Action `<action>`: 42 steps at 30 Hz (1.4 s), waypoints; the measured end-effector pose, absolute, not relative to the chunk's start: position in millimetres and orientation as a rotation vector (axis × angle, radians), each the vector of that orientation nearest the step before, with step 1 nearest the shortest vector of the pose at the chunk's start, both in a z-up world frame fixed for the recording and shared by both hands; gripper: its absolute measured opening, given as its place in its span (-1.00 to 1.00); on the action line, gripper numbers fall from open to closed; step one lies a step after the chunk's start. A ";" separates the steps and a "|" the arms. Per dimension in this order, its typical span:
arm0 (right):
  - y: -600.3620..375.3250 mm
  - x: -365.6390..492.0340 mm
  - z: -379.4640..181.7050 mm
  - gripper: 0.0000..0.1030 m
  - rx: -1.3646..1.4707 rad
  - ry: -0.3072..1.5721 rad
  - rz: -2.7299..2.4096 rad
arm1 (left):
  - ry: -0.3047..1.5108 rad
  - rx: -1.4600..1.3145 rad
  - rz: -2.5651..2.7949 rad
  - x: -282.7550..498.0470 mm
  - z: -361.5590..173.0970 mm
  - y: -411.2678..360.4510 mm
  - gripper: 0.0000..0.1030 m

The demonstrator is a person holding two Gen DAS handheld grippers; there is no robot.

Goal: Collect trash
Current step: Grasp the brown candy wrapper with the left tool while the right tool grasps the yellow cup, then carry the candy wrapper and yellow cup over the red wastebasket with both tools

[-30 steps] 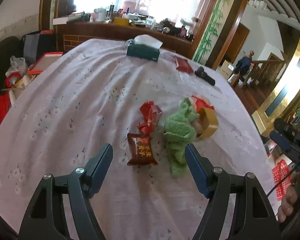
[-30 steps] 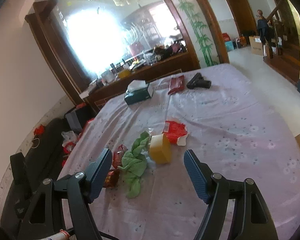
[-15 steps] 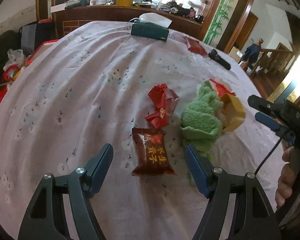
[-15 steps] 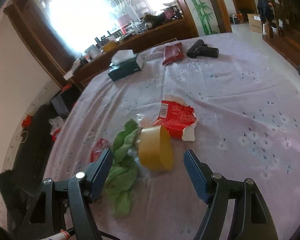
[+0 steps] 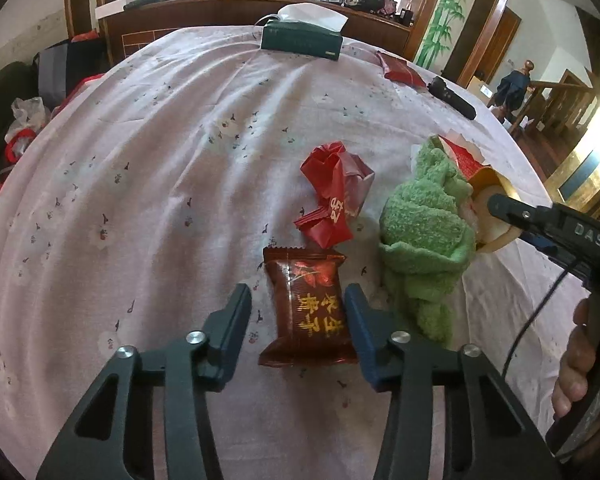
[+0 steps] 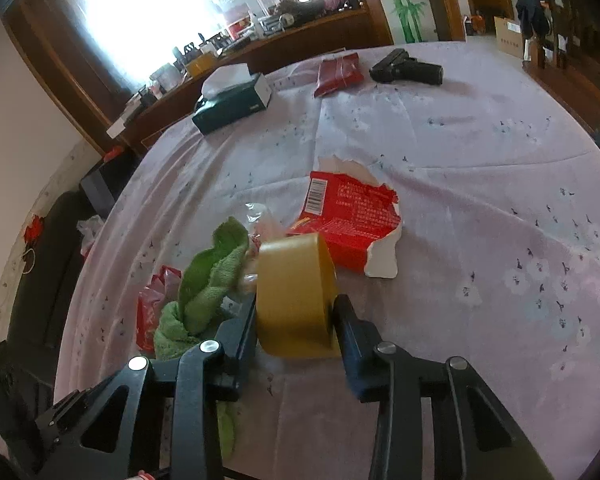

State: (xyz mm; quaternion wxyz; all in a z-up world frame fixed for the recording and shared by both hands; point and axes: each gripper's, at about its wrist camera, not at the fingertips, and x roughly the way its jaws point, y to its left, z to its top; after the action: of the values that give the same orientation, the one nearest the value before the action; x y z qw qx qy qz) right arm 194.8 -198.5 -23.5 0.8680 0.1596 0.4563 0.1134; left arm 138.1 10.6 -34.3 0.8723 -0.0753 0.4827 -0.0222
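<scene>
A brown snack packet point(image 5: 308, 304) lies flat on the flowered tablecloth point(image 5: 160, 160). My left gripper point(image 5: 296, 312) straddles it with its jaws closing. The right pad touches the packet's edge and the left pad stands a little apart. Just beyond lie a crumpled red wrapper point(image 5: 334, 196) and a green cloth point(image 5: 424, 224). My right gripper point(image 6: 296, 316) has its jaws closing on a yellow tape roll point(image 6: 296, 296), both pads against its sides. A torn red packet point(image 6: 352, 216) lies right behind the roll.
At the far side of the table sit a dark tissue box point(image 5: 300, 38), a red packet point(image 5: 400, 70) and a black handheld device point(image 5: 452, 96). A cluttered wooden counter point(image 5: 260, 0) runs behind. A person point(image 5: 514, 84) stands near the stairs at right.
Both grippers have come down closer to the table and narrowed their jaws. The left now frames the brown packet; the right has come up to the tape roll and clasps it.
</scene>
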 end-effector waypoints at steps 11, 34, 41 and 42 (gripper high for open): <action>-230.6 148.6 -8.4 -0.38 0.383 0.873 0.144 | 1.013 -0.152 -0.058 121.8 -32.9 7.1 -0.43; -344.3 -87.6 74.9 -0.38 0.531 0.543 0.053 | 0.881 -0.149 -0.461 5.8 52.4 -124.1 -0.45; -378.0 -139.6 89.1 -0.38 0.548 0.473 -0.039 | 0.850 -0.101 -0.594 -22.8 74.3 -177.8 -0.44; -381.6 -144.6 90.9 -0.38 0.547 0.462 -0.051 | 0.845 -0.097 -0.609 -26.6 77.0 -183.2 -0.44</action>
State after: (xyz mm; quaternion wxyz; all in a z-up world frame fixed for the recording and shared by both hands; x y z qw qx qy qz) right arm -144.6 -381.6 90.8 0.9363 0.2674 0.2261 -0.0248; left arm -26.6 -183.2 77.0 0.8663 -0.0462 0.4036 -0.2909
